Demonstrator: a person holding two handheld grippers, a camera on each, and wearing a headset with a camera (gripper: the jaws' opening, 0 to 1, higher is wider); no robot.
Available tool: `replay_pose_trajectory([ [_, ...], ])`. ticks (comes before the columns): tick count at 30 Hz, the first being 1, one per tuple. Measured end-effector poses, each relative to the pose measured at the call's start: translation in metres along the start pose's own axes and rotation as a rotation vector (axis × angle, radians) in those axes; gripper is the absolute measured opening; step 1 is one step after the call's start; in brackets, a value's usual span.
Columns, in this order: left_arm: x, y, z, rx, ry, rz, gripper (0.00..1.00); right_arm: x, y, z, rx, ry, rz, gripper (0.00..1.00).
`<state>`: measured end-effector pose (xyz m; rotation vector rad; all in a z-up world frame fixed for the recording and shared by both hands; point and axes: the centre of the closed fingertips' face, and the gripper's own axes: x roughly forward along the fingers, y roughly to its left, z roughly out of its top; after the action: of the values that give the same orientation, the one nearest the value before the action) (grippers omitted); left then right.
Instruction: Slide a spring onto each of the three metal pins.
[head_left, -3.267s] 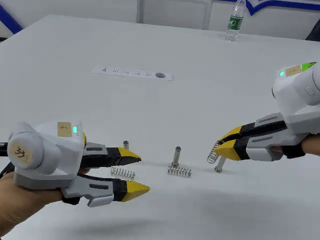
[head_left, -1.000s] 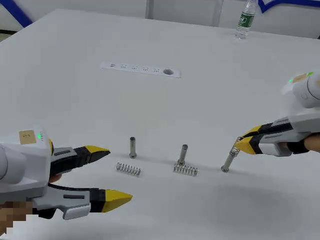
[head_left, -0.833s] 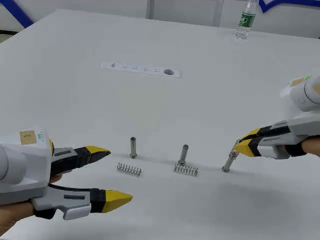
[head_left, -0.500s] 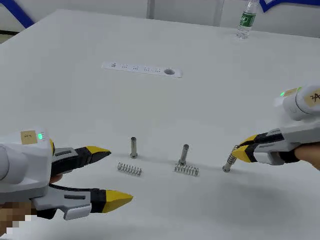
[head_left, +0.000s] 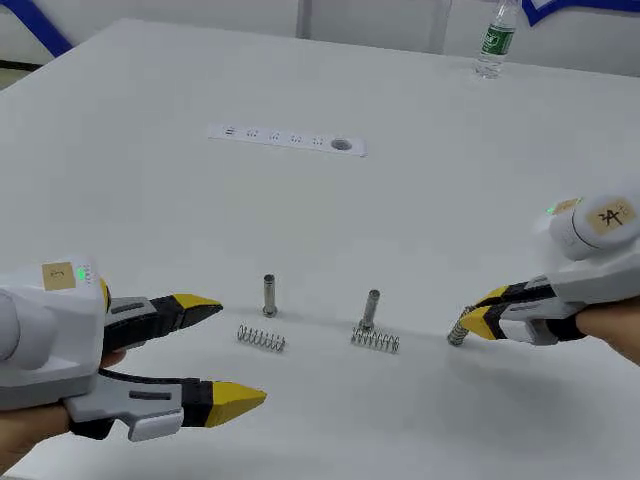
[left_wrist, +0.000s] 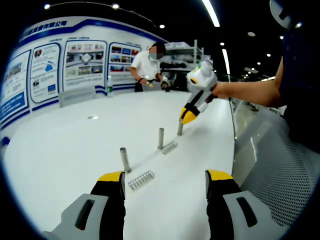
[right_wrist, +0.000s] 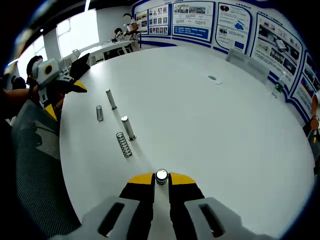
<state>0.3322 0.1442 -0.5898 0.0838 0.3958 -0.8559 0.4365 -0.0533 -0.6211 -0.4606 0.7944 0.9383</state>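
Spring (head_left: 461, 323) on the right pin (right_wrist: 161, 175): what has it, and how should it go down?

— The right gripper (head_left: 470, 322) has its jaws closed to a slit on it near the pin's top, not far from the worktop's (head_left: 150, 200) near edge. I'd press straight down along the pin, lightly, so the coils don't cock or tip the pin. I'd let go once it sits at the base.

And the left gripper (head_left: 230, 350)?

— Wide open and holding nothing. It is closest to the near edge, just beside the left spring (head_left: 261, 338). That one lies flat in front of the left pin (head_left: 269, 295), and the middle spring (head_left: 375, 341) lies likewise before the middle pin (head_left: 371, 308). Both pins stand bare.

Room to move?

— Plenty. The pins are well apart. Open worktop runs beyond them to a power strip (head_left: 287, 140), and a bottle (head_left: 495, 40) stands by the far edge.
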Motion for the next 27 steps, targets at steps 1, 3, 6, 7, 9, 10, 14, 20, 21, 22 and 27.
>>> replay_pose_trajectory([
  [1, 0.0, 0.0, 0.0, 0.0, 0.0, 0.0, 0.66, 0.001, -0.001, -0.001, 0.0, 0.003, 0.0, 0.12],
  [3, 0.0, 0.0, 0.0, 0.0, 0.0, -0.001, 0.66, 0.001, -0.001, -0.003, -0.003, 0.006, -0.001, 0.12],
  [6, 0.0, 0.0, 0.0, 0.001, 0.0, -0.002, 0.66, 0.001, -0.001, -0.004, -0.002, 0.008, -0.003, 0.12],
  [7, 0.0, -0.001, 0.0, 0.002, 0.0, -0.003, 0.66, 0.0, -0.001, -0.005, -0.003, 0.009, -0.004, 0.12],
  [9, 0.0, -0.001, 0.0, 0.002, -0.001, -0.003, 0.66, -0.001, -0.001, -0.007, -0.003, 0.012, -0.007, 0.12],
  [10, 0.0, 0.0, 0.0, 0.003, -0.001, -0.003, 0.66, -0.001, -0.001, -0.007, -0.003, 0.012, -0.009, 0.12],
  [14, 0.0, -0.001, 0.002, 0.003, -0.005, -0.004, 0.66, -0.006, 0.0, -0.011, 0.006, 0.016, -0.014, 0.13],
  [20, 0.0, -0.002, 0.002, 0.007, -0.004, -0.006, 0.66, -0.009, 0.008, -0.019, 0.011, 0.027, -0.012, 0.13],
  [21, 0.0, -0.002, 0.002, 0.007, -0.005, -0.007, 0.66, -0.01, 0.01, -0.019, 0.009, 0.027, -0.01, 0.13],
  [22, 0.001, -0.002, 0.002, 0.006, -0.005, -0.008, 0.66, -0.011, 0.014, -0.019, 0.007, 0.025, -0.002, 0.13],
  [27, 0.001, -0.002, 0.001, 0.009, -0.002, -0.01, 0.66, -0.009, 0.032, -0.014, -0.02, 0.018, 0.033, 0.13],
])
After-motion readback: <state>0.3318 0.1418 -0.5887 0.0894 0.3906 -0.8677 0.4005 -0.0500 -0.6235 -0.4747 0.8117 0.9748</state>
